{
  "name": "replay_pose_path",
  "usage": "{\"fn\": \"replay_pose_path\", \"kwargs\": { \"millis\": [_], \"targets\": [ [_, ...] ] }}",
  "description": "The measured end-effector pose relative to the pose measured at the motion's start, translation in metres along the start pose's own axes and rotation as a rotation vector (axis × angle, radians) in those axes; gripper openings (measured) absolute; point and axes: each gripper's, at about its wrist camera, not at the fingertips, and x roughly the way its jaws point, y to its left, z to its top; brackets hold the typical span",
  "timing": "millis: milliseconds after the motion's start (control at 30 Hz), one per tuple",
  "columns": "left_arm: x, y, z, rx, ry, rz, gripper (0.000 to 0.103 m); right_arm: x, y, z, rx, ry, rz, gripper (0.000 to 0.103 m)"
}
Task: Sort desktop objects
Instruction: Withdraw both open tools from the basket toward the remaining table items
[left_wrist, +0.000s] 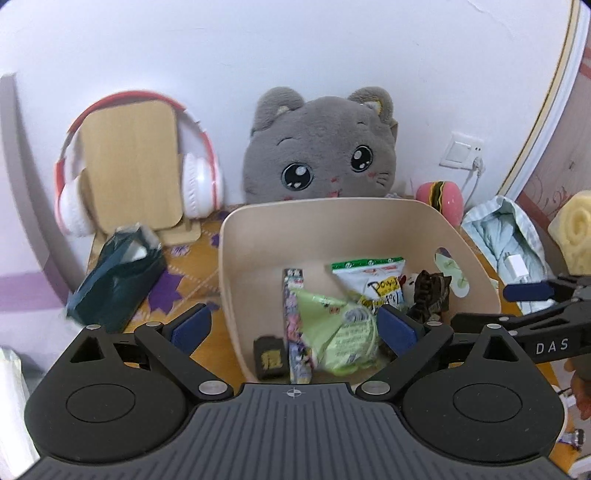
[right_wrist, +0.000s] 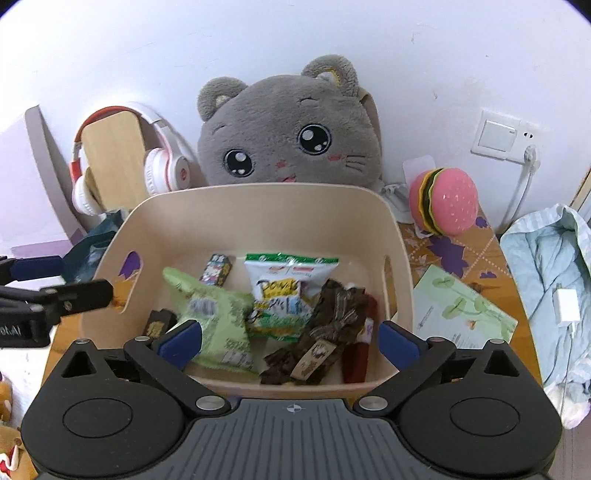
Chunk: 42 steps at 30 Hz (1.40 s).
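Note:
A beige plastic bin (left_wrist: 258, 236) (right_wrist: 258, 206) stands on the desk. It holds a green snack bag (left_wrist: 332, 332) (right_wrist: 214, 314), a white snack bag (left_wrist: 373, 280) (right_wrist: 284, 291), a long colourful pack (left_wrist: 295, 317) (right_wrist: 218, 269), a small black box (left_wrist: 269, 358) (right_wrist: 157, 321) and a brown woven piece (left_wrist: 432, 295) (right_wrist: 332, 321). My left gripper (left_wrist: 295, 328) is open and empty over the bin's left front corner. My right gripper (right_wrist: 291, 339) is open and empty above the bin's front wall. Each gripper shows at the side of the other's view.
A grey cat plush (left_wrist: 321, 147) (right_wrist: 288, 129) leans on the wall behind the bin. Red-white headphones (left_wrist: 199, 177) (right_wrist: 162, 166) hang on a wooden stand. A dark bag (left_wrist: 114, 280), a pink burger toy (right_wrist: 443, 203), a green leaflet (right_wrist: 465, 310) and pale cloth (right_wrist: 546, 266) lie around.

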Motion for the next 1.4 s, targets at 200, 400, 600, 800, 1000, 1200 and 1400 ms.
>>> {"fn": "replay_pose_path", "kwargs": {
  "millis": [200, 400, 600, 800, 1000, 1200, 1400],
  "targets": [
    [-0.006, 0.02, -0.026, 0.012, 0.051, 0.026, 0.098, 0.0, 0.011, -0.024, 0.012, 0.044, 0.02, 0.103],
    [0.003, 0.032, -0.051, 0.047, 0.112, 0.07, 0.098, 0.012, 0.025, -0.045, 0.01, 0.107, 0.017, 0.103],
    [0.018, 0.038, -0.07, 0.097, 0.17, 0.117, 0.098, 0.025, 0.035, -0.055, 0.016, 0.155, 0.002, 0.103],
    [0.036, 0.046, -0.08, 0.1, 0.225, 0.124, 0.098, 0.039, 0.042, -0.063, 0.018, 0.197, -0.021, 0.103],
    [0.055, 0.045, -0.083, 0.1, 0.253, 0.107, 0.098, 0.054, 0.045, -0.069, 0.039, 0.246, -0.046, 0.103],
    [0.075, 0.045, -0.088, 0.104, 0.292, 0.109, 0.098, 0.065, 0.046, -0.073, 0.051, 0.28, -0.068, 0.103],
    [0.086, 0.043, -0.09, 0.11, 0.307, 0.096, 0.098, 0.075, 0.044, -0.076, 0.072, 0.308, -0.08, 0.103]
  ]
}}
